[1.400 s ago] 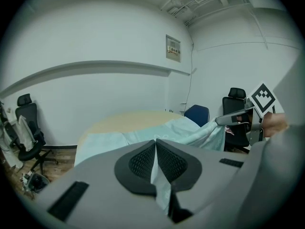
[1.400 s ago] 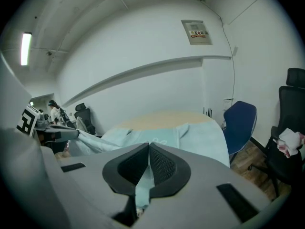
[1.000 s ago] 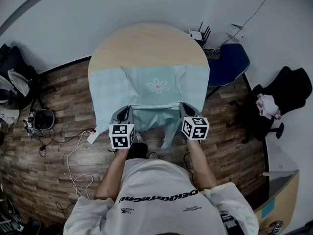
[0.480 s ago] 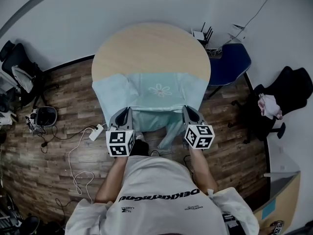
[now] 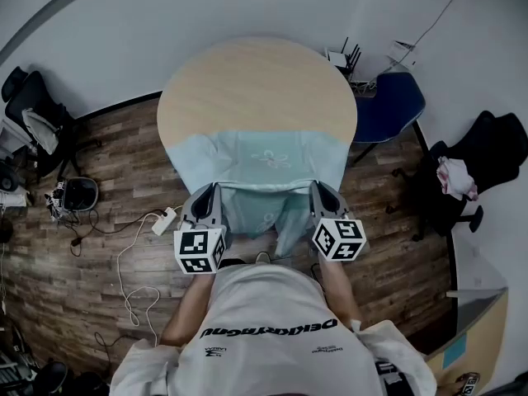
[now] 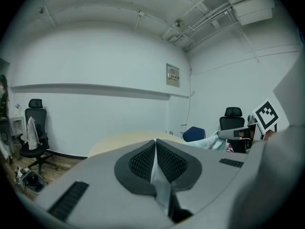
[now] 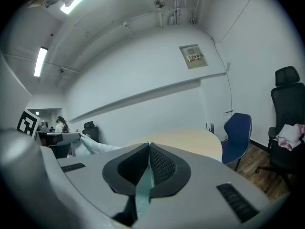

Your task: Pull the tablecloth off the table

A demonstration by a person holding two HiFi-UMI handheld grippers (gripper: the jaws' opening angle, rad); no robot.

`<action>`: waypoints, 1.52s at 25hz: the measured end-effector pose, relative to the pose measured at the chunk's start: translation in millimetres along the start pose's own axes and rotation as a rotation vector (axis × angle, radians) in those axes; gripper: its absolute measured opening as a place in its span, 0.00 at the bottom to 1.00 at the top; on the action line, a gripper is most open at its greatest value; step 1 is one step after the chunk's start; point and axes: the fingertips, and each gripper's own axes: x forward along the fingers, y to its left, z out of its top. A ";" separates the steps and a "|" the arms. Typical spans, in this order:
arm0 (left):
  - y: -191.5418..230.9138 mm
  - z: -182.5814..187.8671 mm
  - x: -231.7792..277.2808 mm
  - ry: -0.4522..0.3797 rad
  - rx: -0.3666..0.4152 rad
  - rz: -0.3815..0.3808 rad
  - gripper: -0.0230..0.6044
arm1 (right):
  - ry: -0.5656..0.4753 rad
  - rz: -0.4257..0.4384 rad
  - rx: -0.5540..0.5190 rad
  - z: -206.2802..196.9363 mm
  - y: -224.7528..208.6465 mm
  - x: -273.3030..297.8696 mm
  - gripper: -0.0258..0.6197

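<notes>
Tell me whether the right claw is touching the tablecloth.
Touching. The right gripper view shows the right claw shut, with a strip of the tablecloth pinched between its pads.

Left arm (image 5: 191,295) and right arm (image 5: 337,285) reach forward side by side. Left gripper (image 5: 214,190) and right gripper (image 5: 315,188) point far, fingers (image 6: 143,161) closed tight, each pinching the tablecloth (image 5: 272,157) edge.

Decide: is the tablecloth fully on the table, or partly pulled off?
Partly off: the tablecloth covers only the near half of the table; far half bare.

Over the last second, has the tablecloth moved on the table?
Yes: the tablecloth slid toward the person, baring more of the round table.
</notes>
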 end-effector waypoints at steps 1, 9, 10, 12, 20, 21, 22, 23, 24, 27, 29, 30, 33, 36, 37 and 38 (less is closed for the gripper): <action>0.0 2.4 -2.4 -0.008 -0.001 0.004 0.06 | -0.006 0.001 -0.004 1.8 2.0 -2.4 0.09; -5.3 16.2 -40.0 -0.051 0.005 0.003 0.06 | -0.050 -0.014 -0.003 11.2 22.2 -36.7 0.09; -6.2 16.9 -45.6 -0.052 0.004 0.002 0.06 | -0.053 -0.016 -0.003 11.6 25.1 -41.6 0.09; -8.3 18.0 -58.4 -0.054 0.003 -0.001 0.06 | -0.055 -0.019 -0.003 11.4 31.8 -52.6 0.09; -19.0 21.3 -107.9 -0.084 0.004 0.013 0.06 | -0.075 -0.027 0.008 11.2 53.3 -92.0 0.09; -19.4 21.3 -113.3 -0.088 0.000 0.016 0.06 | -0.077 -0.024 0.004 10.9 56.3 -96.8 0.09; -20.2 21.7 -118.0 -0.092 -0.002 0.018 0.06 | -0.079 -0.023 0.001 10.7 58.6 -101.3 0.09; -21.2 22.1 -122.4 -0.096 -0.003 0.019 0.06 | -0.082 -0.022 0.000 10.4 60.5 -105.5 0.09; -22.0 22.0 -126.5 -0.100 -0.003 0.018 0.06 | -0.084 -0.023 0.000 9.4 62.3 -109.0 0.09; -24.2 19.2 -138.5 -0.106 0.000 0.014 0.06 | -0.087 -0.030 0.005 4.2 67.4 -118.6 0.09; -27.2 17.9 -144.1 -0.108 -0.002 0.009 0.06 | -0.090 -0.036 0.008 1.6 68.4 -125.8 0.09; -28.3 17.8 -146.3 -0.111 -0.003 0.007 0.06 | -0.093 -0.039 0.008 0.7 69.0 -129.0 0.09; -30.6 16.6 -153.5 -0.115 -0.006 0.002 0.06 | -0.096 -0.047 0.015 -3.8 72.2 -137.5 0.09; -33.3 15.3 -160.6 -0.117 -0.015 -0.004 0.06 | -0.096 -0.055 0.025 -8.5 74.3 -146.2 0.09; -33.6 15.6 -162.7 -0.118 -0.017 -0.005 0.06 | -0.096 -0.057 0.027 -9.4 75.3 -148.4 0.09; -34.0 15.8 -164.7 -0.119 -0.018 -0.005 0.06 | -0.096 -0.058 0.028 -10.1 76.2 -150.3 0.09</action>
